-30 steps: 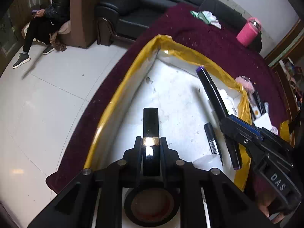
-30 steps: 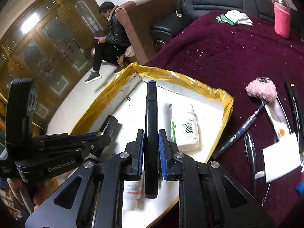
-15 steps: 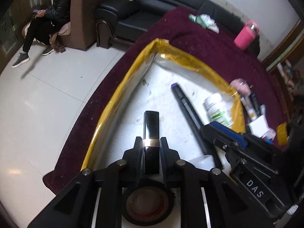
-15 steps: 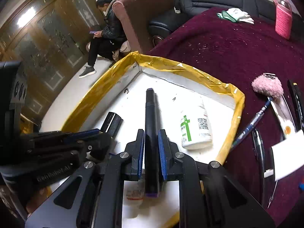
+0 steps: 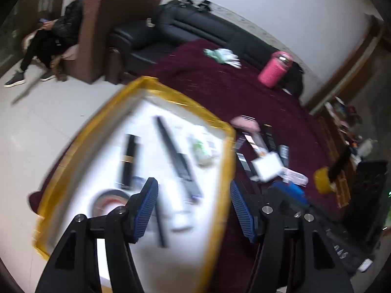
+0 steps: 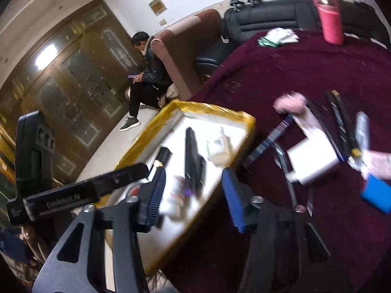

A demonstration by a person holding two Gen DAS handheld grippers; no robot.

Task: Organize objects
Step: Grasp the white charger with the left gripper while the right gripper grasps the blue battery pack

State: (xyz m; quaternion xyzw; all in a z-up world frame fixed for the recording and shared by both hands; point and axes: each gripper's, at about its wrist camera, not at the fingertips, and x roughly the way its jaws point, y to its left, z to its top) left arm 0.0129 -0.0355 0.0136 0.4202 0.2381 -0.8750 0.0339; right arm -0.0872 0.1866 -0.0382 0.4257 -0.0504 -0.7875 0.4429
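While both grippers, left (image 5: 193,202) and right (image 6: 193,193), gape empty, tray (image 5: 221,171) holds lipstick (image 5: 128,161), marker (image 5: 176,156), bottle (image 6: 218,150).

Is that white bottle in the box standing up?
No, the bottle lies on its side in the box, beside the long black pen.

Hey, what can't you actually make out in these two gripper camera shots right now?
- Left wrist view: label on the small white bottle in the gold-edged white tray, lost to motion blur.
- Left wrist view: dark round tape roll, partly behind the left hand-held gripper.
- Right wrist view: print on the white card, blurred.
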